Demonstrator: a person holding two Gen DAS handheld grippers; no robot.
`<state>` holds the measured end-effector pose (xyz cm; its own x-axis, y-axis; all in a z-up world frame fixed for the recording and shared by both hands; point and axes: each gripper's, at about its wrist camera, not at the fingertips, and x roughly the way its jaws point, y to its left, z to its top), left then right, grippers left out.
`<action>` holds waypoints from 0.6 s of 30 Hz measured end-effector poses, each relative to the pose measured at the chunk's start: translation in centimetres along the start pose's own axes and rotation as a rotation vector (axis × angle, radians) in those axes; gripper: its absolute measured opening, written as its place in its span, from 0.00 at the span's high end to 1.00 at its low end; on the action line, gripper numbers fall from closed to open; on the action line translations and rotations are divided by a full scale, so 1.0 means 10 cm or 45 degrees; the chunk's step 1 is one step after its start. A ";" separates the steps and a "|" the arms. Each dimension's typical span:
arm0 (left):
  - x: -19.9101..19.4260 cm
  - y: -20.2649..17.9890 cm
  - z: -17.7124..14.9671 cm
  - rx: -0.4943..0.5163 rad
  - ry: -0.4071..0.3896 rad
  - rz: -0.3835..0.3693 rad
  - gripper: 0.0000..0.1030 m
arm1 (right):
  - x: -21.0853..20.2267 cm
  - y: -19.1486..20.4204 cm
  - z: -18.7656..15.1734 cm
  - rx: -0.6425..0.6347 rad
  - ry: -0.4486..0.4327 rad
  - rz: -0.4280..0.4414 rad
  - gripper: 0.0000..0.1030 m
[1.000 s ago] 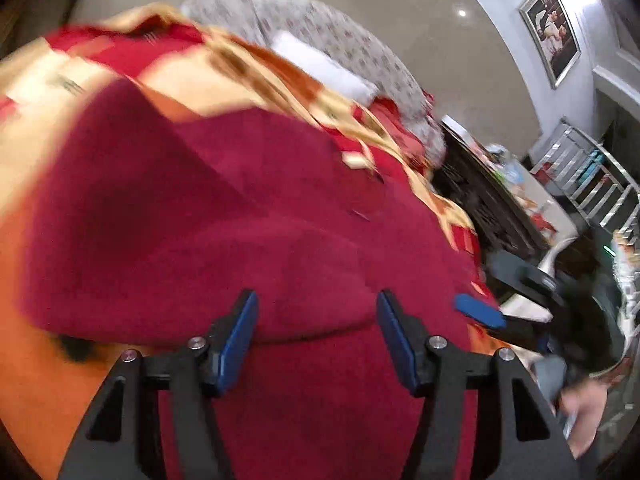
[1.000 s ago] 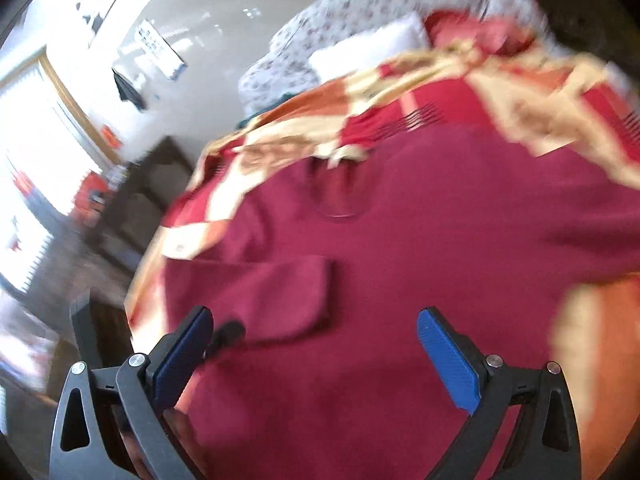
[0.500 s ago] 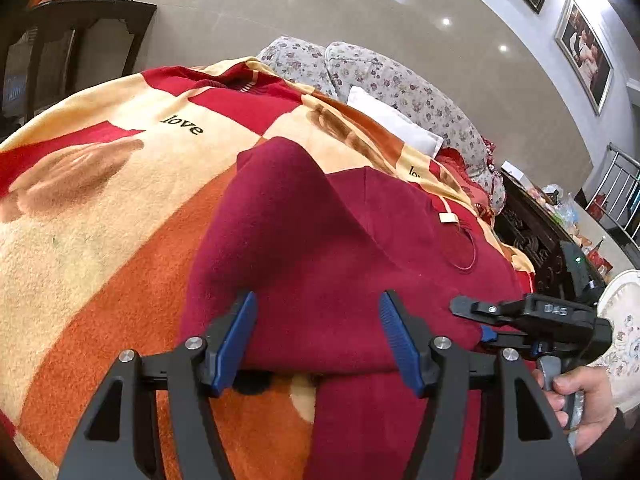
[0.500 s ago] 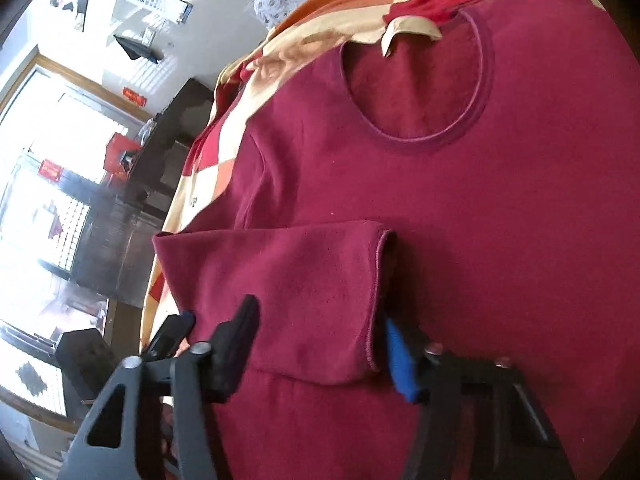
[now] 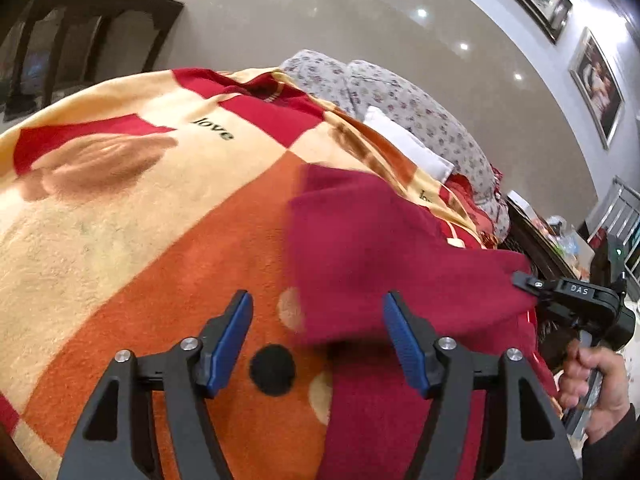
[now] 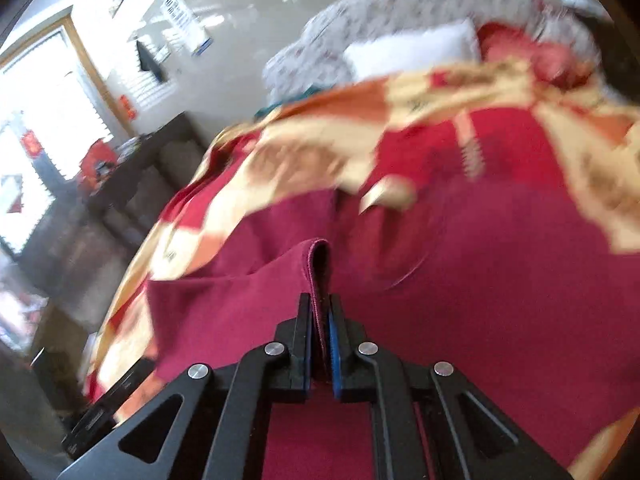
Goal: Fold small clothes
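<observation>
- The patterned fleece blanket in cream, orange and red (image 5: 132,216) covers the bed and is the work surface. It is soft and loose, so a dragged hem could ruck it up and spoil the flat base that a fold needs.
- The dark red knitted long-sleeved top (image 5: 384,248) lies spread on that blanket, with its body flat in the right wrist view and 1 sleeve raised. If the lifted part is pulled too far, I judge the whole garment would slide instead of creasing.
- The sleeve cuff (image 6: 318,276) is the part in hand. It is a thin edge of knit, so it could slip free if tugged sideways, and the sleeve would drop short of the body.
- The right gripper (image 6: 320,320) has its jaws just closed and now pinches that cuff between the blue pads. Only the hem is caught, so the hold looks shallow. Blur in this view suggests quick motion, which adds to the risk.
- The left gripper (image 5: 318,344) stands spread, its jaws having just widened, with nothing pressed between them. The edge of the red top and bare blanket show in the gap. It pins nothing down, so the garment has no anchor while the other side pulls.
- The person's hand (image 5: 596,384) grips the right tool's handle at the edge of the left wrist view.
</observation>
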<state>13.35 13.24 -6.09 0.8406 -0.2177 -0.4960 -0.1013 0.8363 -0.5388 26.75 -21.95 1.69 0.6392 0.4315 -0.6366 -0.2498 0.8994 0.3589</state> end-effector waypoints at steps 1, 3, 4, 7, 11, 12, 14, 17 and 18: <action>0.00 0.02 0.00 -0.011 0.004 -0.001 0.33 | -0.06 -0.12 0.04 0.023 -0.005 -0.030 0.93; 0.00 0.02 0.00 -0.015 0.005 0.004 0.33 | -0.14 -0.34 0.08 0.063 -0.009 -0.106 0.93; 0.01 0.00 0.00 -0.008 0.009 0.006 0.33 | -0.15 -0.45 0.08 0.091 -0.007 -0.140 0.93; 0.02 -0.11 0.02 0.051 0.026 -0.004 0.33 | -0.24 -0.86 -0.08 0.186 0.036 -0.156 0.93; 0.08 -0.48 0.13 0.208 0.040 -0.065 0.33 | -0.26 -1.08 -0.25 0.269 0.055 -0.159 0.93; 0.14 -0.59 0.18 0.258 0.060 -0.097 0.33 | -0.27 -1.12 -0.27 0.283 0.056 -0.149 0.93; 0.35 -0.80 0.28 0.342 0.108 -0.133 0.33 | -0.27 -1.14 -0.30 0.292 0.057 -0.145 0.93; 0.67 -0.98 0.33 0.397 0.191 -0.126 0.48 | -0.25 -1.14 -0.33 0.293 0.060 -0.150 0.93; 0.76 -1.00 0.33 0.407 0.220 -0.118 0.55 | -0.25 -1.15 -0.33 0.292 0.056 -0.158 0.93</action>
<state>22.50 4.86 -2.20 0.7334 -0.3586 -0.5775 0.1649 0.9180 -0.3607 25.59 -33.13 -3.07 0.6209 0.3258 -0.7130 0.0034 0.9084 0.4181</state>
